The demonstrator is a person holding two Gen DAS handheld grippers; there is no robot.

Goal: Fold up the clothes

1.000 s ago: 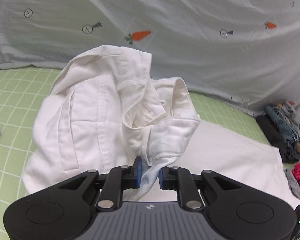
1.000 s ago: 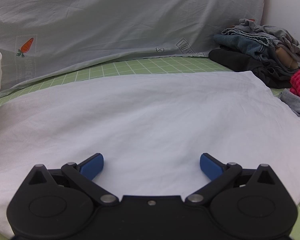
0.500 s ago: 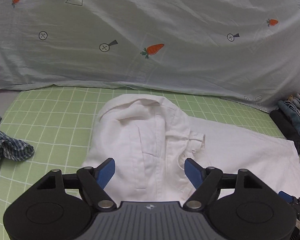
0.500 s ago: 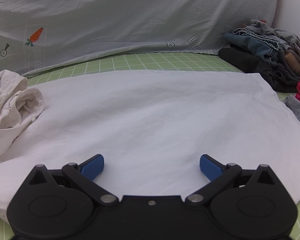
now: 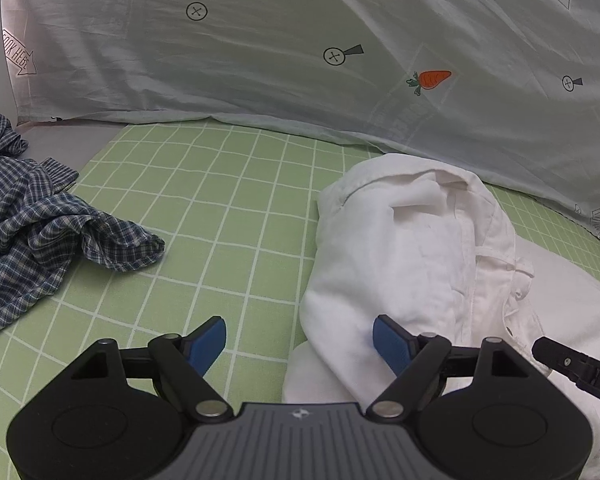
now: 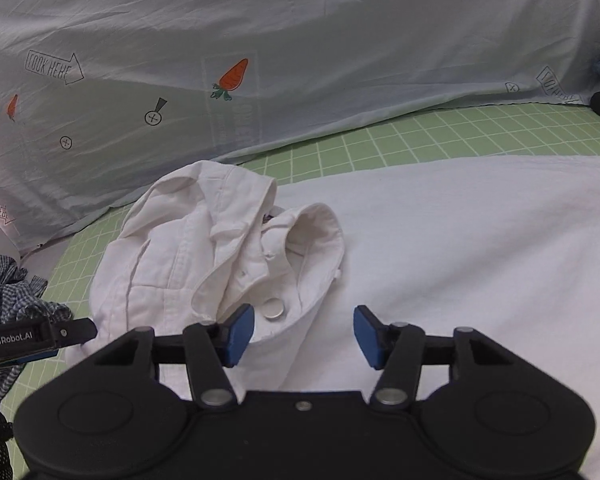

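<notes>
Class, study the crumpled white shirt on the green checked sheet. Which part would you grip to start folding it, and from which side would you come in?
Grip the white shirt at its collar, probably from the right tongs' side. The collar stands up as a firm doubled rim, open toward them, while the rest lies bunched. Those jaws are closing, with nothing pinched yet.

Count, both views. White shirts: one (image 6: 204, 264), crumpled in a heap. Plaid shirts: one (image 5: 32, 216), bunched at left. White cloths spread flat: one (image 6: 480, 240). Green grid sheets: one (image 5: 228, 208). Pale printed covers: one (image 6: 300, 60); printed carrots on it: two in right view (image 6: 233, 75) (image 6: 12, 106), one in left view. Grippers: two, left (image 5: 299, 342) and right (image 6: 304, 334), two blue pads each. Round buttons seen on white shirt: one (image 6: 273, 308).
</notes>
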